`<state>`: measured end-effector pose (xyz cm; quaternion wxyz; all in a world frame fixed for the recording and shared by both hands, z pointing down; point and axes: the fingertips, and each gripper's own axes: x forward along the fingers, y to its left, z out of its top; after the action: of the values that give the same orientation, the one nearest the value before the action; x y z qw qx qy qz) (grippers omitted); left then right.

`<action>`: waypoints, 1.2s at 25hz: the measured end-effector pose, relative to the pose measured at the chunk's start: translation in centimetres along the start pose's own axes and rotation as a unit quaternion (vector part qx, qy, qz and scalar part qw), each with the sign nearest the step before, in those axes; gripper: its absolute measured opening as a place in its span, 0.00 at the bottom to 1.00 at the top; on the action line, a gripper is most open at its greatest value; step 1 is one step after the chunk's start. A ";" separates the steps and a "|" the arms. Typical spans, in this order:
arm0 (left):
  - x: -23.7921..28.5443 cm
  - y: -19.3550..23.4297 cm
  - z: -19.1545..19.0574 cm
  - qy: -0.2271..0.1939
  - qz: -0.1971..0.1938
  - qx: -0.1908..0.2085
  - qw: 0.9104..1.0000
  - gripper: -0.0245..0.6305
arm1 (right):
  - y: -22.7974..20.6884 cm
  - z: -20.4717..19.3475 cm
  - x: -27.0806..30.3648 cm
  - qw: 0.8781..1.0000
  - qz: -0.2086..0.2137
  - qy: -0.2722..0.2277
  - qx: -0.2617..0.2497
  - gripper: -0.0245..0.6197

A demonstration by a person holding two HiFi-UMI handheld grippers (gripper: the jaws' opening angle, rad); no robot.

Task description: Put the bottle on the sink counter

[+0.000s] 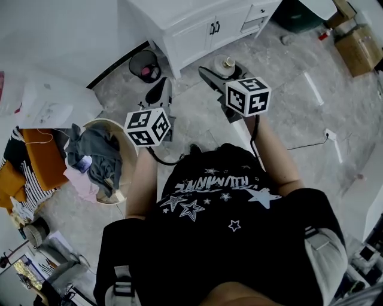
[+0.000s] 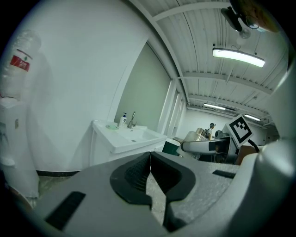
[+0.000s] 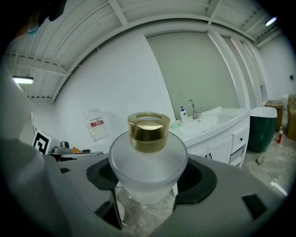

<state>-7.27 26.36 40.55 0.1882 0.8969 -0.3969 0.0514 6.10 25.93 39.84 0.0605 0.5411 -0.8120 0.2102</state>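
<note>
A frosted glass bottle [image 3: 148, 169] with a gold cap [image 3: 148, 132] stands upright between the dark pads of my right gripper [image 3: 148, 187], which is shut on its wide body. The head view shows the same bottle [image 1: 225, 64] held above the grey floor, a short way in front of the white sink counter [image 1: 179, 18]. That counter [image 3: 215, 121] lies ahead and to the right of the bottle, with a faucet [image 3: 192, 110] at its back. My left gripper [image 2: 149, 162] is shut with nothing between its pads; it hangs to the left [image 1: 158, 98] of the right one.
A black waste bin [image 1: 145, 64] stands left of the cabinet. A round basket of clothes [image 1: 99, 158] sits at my left. A soap bottle [image 3: 183, 114] stands on the counter beside the faucet. A green bin [image 3: 261, 127] stands right of the cabinet, with a cardboard box [image 1: 359, 48] beyond it.
</note>
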 end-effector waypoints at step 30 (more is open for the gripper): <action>22.2 14.4 8.3 -0.001 0.145 -0.026 0.989 0.05 | -16.1 11.4 26.4 0.989 0.132 0.060 -0.031 0.54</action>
<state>-3.17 -1.05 42.55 0.2014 0.8249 -0.5239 0.0674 11.43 -6.49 42.60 0.0976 0.4132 -0.8775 0.2231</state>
